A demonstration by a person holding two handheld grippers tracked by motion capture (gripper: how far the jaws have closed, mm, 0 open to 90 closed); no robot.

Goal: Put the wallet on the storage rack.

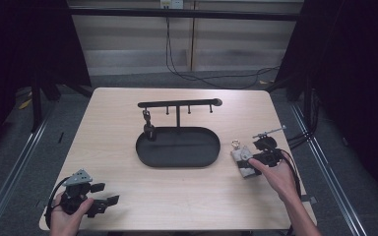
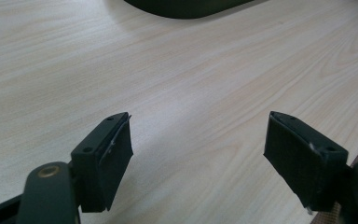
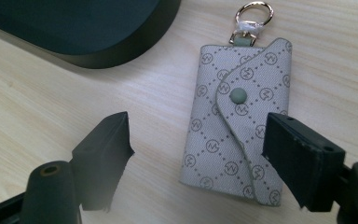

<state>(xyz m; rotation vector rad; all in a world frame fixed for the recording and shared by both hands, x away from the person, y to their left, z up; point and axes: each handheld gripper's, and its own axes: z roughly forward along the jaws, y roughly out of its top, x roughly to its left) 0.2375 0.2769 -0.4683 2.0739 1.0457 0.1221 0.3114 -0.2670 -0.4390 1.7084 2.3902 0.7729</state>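
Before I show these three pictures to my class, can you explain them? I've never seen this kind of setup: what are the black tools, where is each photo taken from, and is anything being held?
A person sits at a wooden table holding a two-jaw gripper in each hand. One camera looks down from above; the other two ride on the grippers, looking along their black jaws. The left gripper rests open over bare wood. The right gripper is open above a patterned grey key pouch with a gold ring; it grips nothing. In the middle stands a black oval tray with a hook rack, where a dark item hangs.
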